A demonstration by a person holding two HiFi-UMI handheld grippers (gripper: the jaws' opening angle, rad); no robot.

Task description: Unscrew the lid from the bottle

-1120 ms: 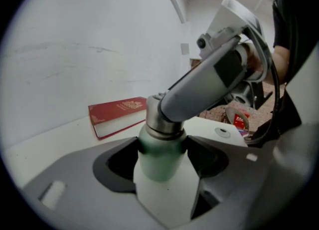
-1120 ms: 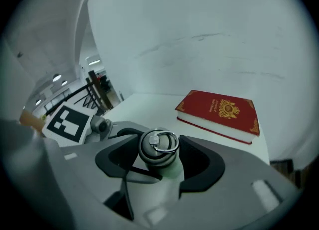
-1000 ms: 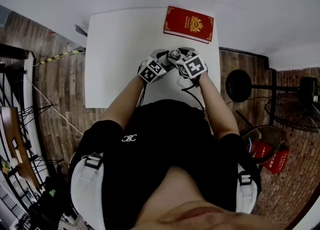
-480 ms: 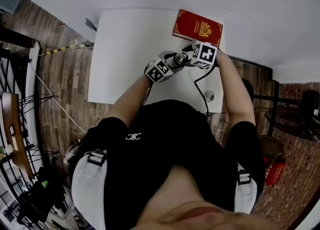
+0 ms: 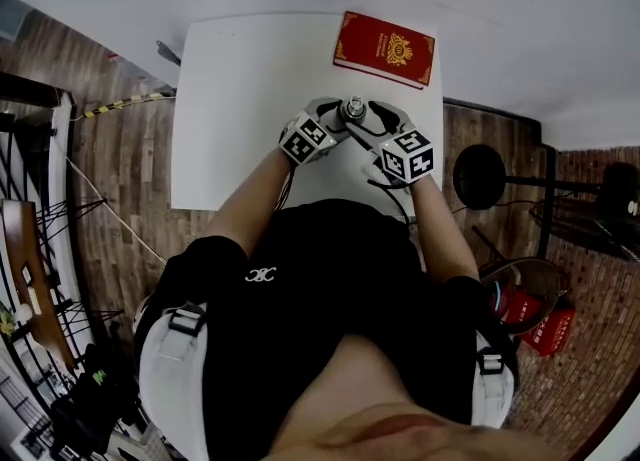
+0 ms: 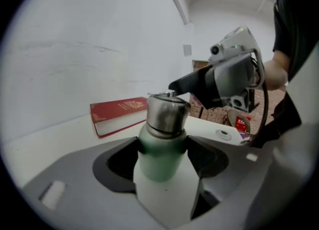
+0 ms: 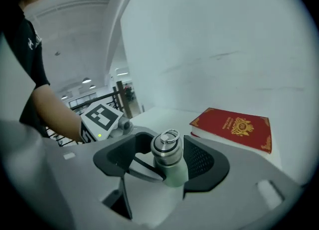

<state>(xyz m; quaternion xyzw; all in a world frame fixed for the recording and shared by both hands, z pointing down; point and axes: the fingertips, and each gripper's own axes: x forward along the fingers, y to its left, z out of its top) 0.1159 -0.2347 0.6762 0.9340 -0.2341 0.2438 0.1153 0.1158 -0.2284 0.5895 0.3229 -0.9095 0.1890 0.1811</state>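
Steel lid (image 7: 166, 148) is seen seated on the pale green bottle (image 6: 158, 166). The bottle is stood on the white counter (image 5: 240, 99), just on the near side of the red book (image 5: 385, 49). Its body is clamped below the shoulder by the left tool (image 6: 162, 158). The right tool (image 7: 167, 161) is held with jaws spread wide, one on each side of the lid, pads clear of it; they have just been opening. Half a second back this tool was swung up close to the book; it is now drawn back from the book. This is judged a regrip after one twist: the lid is not yet off, and more turns are likely needed.
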